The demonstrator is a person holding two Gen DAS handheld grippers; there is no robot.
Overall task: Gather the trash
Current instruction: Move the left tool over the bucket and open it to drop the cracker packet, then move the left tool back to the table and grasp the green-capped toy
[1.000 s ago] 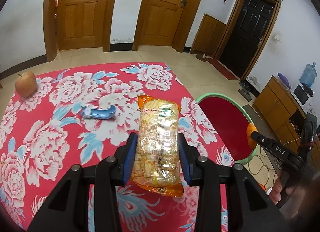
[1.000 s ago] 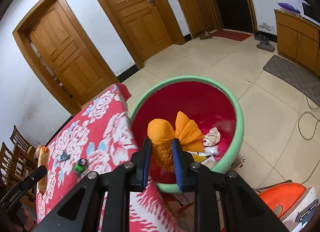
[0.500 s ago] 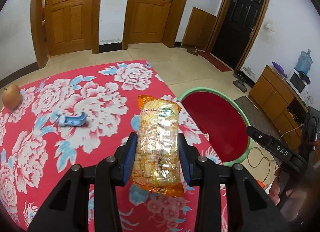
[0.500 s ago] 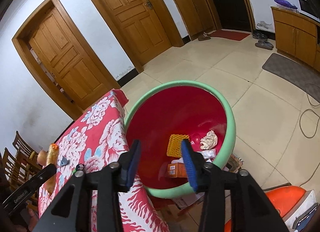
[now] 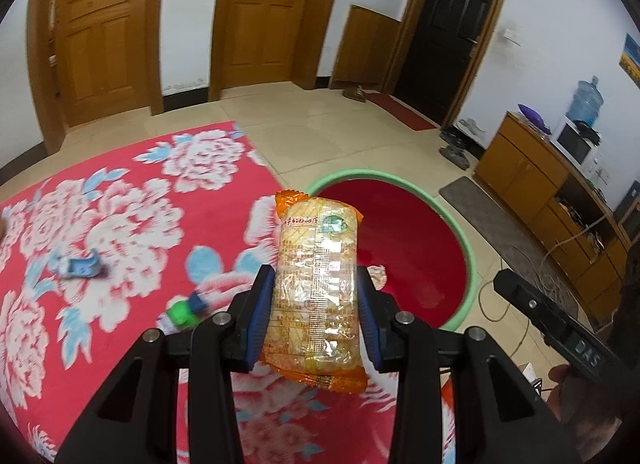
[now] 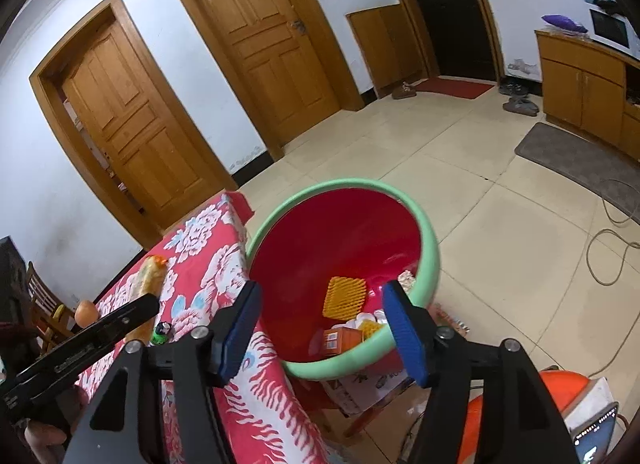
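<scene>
Left tongs (image 5: 316, 318): clamped on a packet, angled downward. Right tongs (image 6: 326, 334): empty, jaws just opening wide.

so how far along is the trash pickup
Done: orange mesh and other scraps lie in the red basin; right gripper has just been opening, empty. In hand: left gripper clamps the snack packet. Left: the blue piece and green-capped item on the tablecloth.

My packet (image 5: 316, 288) covers the near rim of the bin (image 5: 468, 264) and part of its floor. The tablecloth (image 5: 100, 224) is smeared by blur, and the small blue thing (image 5: 80, 266) on it is unreadable.
</scene>
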